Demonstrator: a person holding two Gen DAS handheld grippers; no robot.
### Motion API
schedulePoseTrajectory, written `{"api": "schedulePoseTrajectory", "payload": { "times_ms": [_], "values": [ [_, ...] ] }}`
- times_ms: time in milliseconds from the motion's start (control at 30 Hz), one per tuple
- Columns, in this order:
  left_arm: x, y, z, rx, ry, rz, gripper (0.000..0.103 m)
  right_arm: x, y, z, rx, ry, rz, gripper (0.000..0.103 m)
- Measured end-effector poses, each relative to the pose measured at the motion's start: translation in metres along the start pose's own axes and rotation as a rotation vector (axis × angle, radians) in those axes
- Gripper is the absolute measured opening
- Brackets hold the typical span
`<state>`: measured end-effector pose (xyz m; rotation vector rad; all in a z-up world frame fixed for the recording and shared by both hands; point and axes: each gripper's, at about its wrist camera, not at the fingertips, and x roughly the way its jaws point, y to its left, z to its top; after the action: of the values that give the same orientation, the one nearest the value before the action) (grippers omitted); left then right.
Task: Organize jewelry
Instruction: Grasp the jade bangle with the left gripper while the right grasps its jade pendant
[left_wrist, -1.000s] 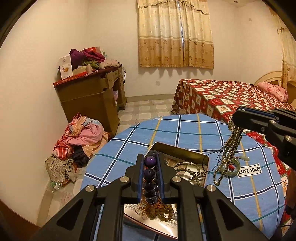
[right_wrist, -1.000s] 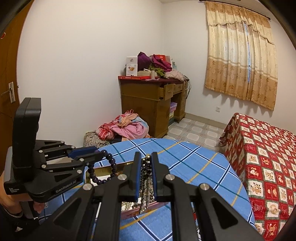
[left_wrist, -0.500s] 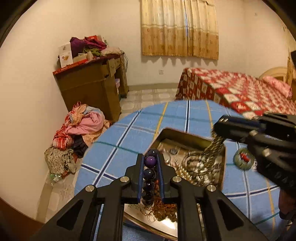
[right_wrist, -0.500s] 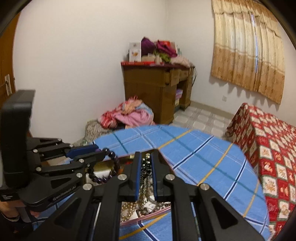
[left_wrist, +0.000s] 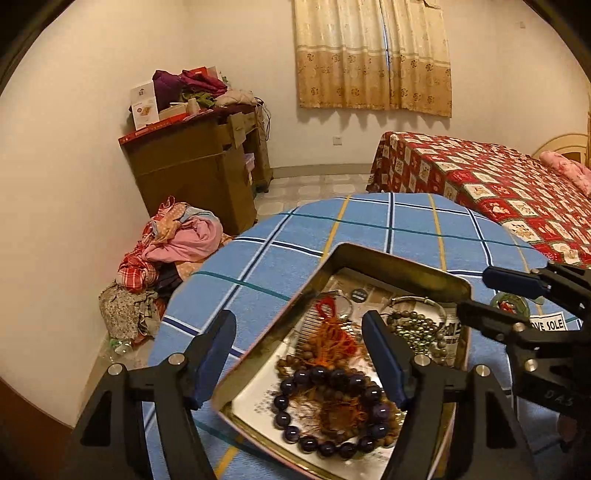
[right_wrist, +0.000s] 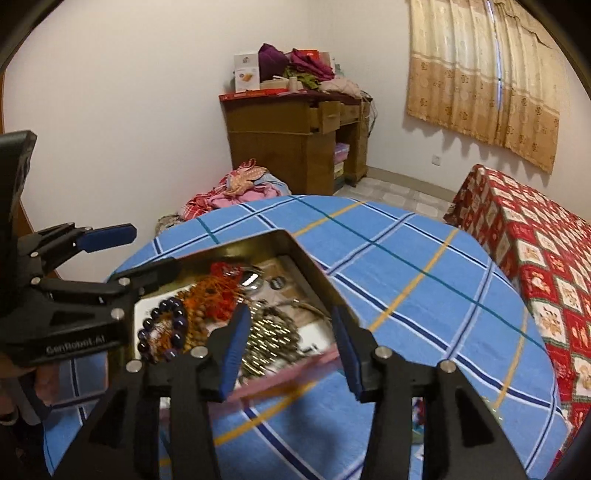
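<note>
below, left wrist view: the left gripper (left_wrist: 299, 354) is hanging over the tin (left_wrist: 402, 264), its jaws having just been opening and now standing wide with nothing between them. the purple bead bracelet (left_wrist: 328, 413) is lying inside the tin at its near end, on the brown beads with orange tassels (left_wrist: 332, 343). beyond the tin's right wall, a jade pendant (left_wrist: 509, 304) is resting on the blue checked cloth (left_wrist: 295, 254), not yet put away. the right gripper (left_wrist: 495, 295) is reaching over that wall. right wrist view: the right gripper (right_wrist: 286, 350) is straddling the tin's (right_wrist: 280, 236) near corner, jaws having just been opening, part-way apart and gripping nothing; the brassy bead necklace (right_wrist: 269, 339) is heaped in the tin below them. to finish well, both grippers should be lifting straight up from the tin, so no pad is snagging a strand.
</note>
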<state>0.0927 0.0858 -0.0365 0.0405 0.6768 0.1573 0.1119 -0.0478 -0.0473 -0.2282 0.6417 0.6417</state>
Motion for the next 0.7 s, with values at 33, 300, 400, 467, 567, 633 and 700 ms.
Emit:
{"api": "schedulePoseTrajectory", "payload": {
  "times_ms": [33, 300, 400, 467, 567, 633, 700],
  "values": [
    [0.001, -0.003, 0.0, 0.001, 0.005, 0.002, 0.071, 0.001, -0.002, 0.0, 0.002, 0.006, -0.004, 0.05],
    [-0.004, -0.032, 0.001, 0.035, -0.011, -0.022, 0.071, -0.016, -0.028, -0.009, 0.004, -0.012, -0.072, 0.05],
    [-0.005, -0.056, 0.003, 0.08, -0.019, -0.05, 0.071, -0.022, -0.059, -0.017, 0.046, 0.006, -0.134, 0.05],
    [-0.003, -0.075, 0.005, 0.102, -0.018, -0.073, 0.071, -0.026, -0.086, -0.026, 0.078, 0.03, -0.194, 0.05],
    [0.0, -0.102, 0.006, 0.138, -0.012, -0.106, 0.071, -0.03, -0.119, -0.037, 0.135, 0.063, -0.257, 0.05],
    [0.002, -0.117, 0.004, 0.166, -0.007, -0.123, 0.071, -0.029, -0.131, -0.043, 0.14, 0.084, -0.284, 0.05],
    [0.004, -0.132, 0.004, 0.193, -0.002, -0.136, 0.071, -0.023, -0.138, -0.045, 0.138, 0.113, -0.293, 0.05]
  ]
}}
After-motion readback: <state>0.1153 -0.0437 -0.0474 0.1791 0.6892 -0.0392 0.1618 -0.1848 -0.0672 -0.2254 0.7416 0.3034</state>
